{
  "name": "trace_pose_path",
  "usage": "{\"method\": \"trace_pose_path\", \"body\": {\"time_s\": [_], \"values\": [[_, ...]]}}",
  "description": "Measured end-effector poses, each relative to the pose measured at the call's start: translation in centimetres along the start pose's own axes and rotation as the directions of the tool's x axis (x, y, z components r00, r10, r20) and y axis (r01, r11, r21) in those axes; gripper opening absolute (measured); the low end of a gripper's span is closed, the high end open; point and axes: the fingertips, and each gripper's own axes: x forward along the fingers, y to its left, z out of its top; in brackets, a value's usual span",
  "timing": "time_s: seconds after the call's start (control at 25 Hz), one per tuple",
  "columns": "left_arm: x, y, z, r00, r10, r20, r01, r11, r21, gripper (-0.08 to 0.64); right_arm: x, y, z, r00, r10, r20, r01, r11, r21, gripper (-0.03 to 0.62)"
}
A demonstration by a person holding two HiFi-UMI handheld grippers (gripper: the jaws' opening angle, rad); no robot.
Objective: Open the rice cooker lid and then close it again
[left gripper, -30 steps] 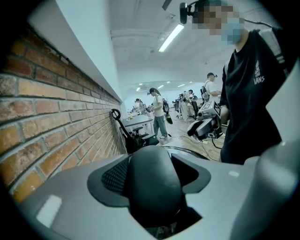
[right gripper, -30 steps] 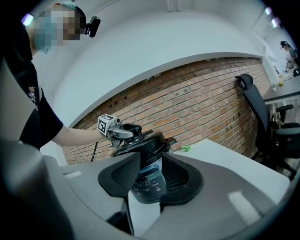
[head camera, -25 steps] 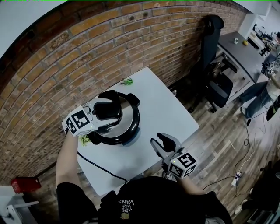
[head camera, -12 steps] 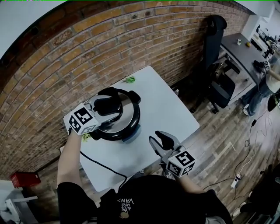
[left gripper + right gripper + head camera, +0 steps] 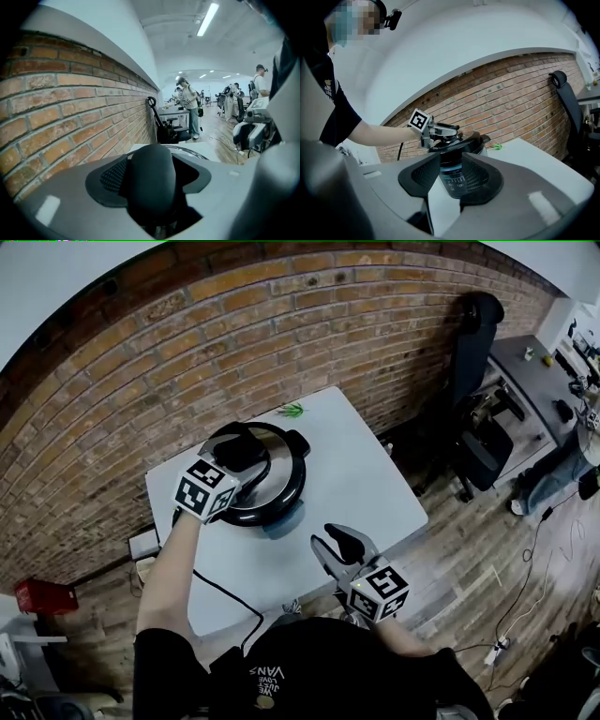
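Left tool (image 5: 234,461) is down on top of the rice cooker (image 5: 281,486), its jaws spread wide and closed round the bulky black lid handle (image 5: 152,180). From the left gripper view the handle fills the gap. The ribbed pad on one side shows pressed against it, while the other pad is hidden behind the handle's bulk. The marker cube and the person's forearm cover the near-left part of the lid (image 5: 281,463) from above, so only a crescent of shiny steel and the black rim can be seen.

The cooker stands on the white worktop (image 5: 361,474), towards the back, close to the brick wall (image 5: 187,343). The lid lies flat on the pot, though I cannot tell whether it is locked. The control panel (image 5: 453,180) faces the person, and its print is too small to read.

Right tool (image 5: 337,546) hangs over the near edge of the worktop, well apart from the cooker, with its jaws about half apart and nothing between them.

A black cable (image 5: 220,592) runs from the cooker's side across the worktop and disappears behind the person's shoulder. A small green sprig (image 5: 292,411) lies at the far edge, too small to identify. A black office chair (image 5: 480,432) stands beyond the worktop's right corner.
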Motion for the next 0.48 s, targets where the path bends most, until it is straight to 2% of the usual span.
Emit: {"method": "trace_pose_path", "body": {"time_s": [0.2, 0.36, 0.48], "values": [[-0.4, 0.3, -0.4, 1.000, 0.030, 0.006, -0.030, 0.999, -0.040, 0.282, -1.0, 0.4, 0.2, 1.000, 0.029, 0.001, -0.029, 0.999, -0.013, 0.147], [-2.7, 0.5, -0.9, 0.989, 0.140, 0.056, -0.136, 0.988, -0.070, 0.288, -2.2, 0.6, 0.3, 0.999, 0.052, -0.002, -0.052, 0.998, -0.032, 0.147], [-5.2, -0.2, -0.9, 0.964, 0.244, 0.109, -0.233, 0.967, -0.098, 0.293, -3.0, 0.6, 0.4, 0.998, 0.066, -0.005, -0.066, 0.997, -0.049, 0.147]]}}
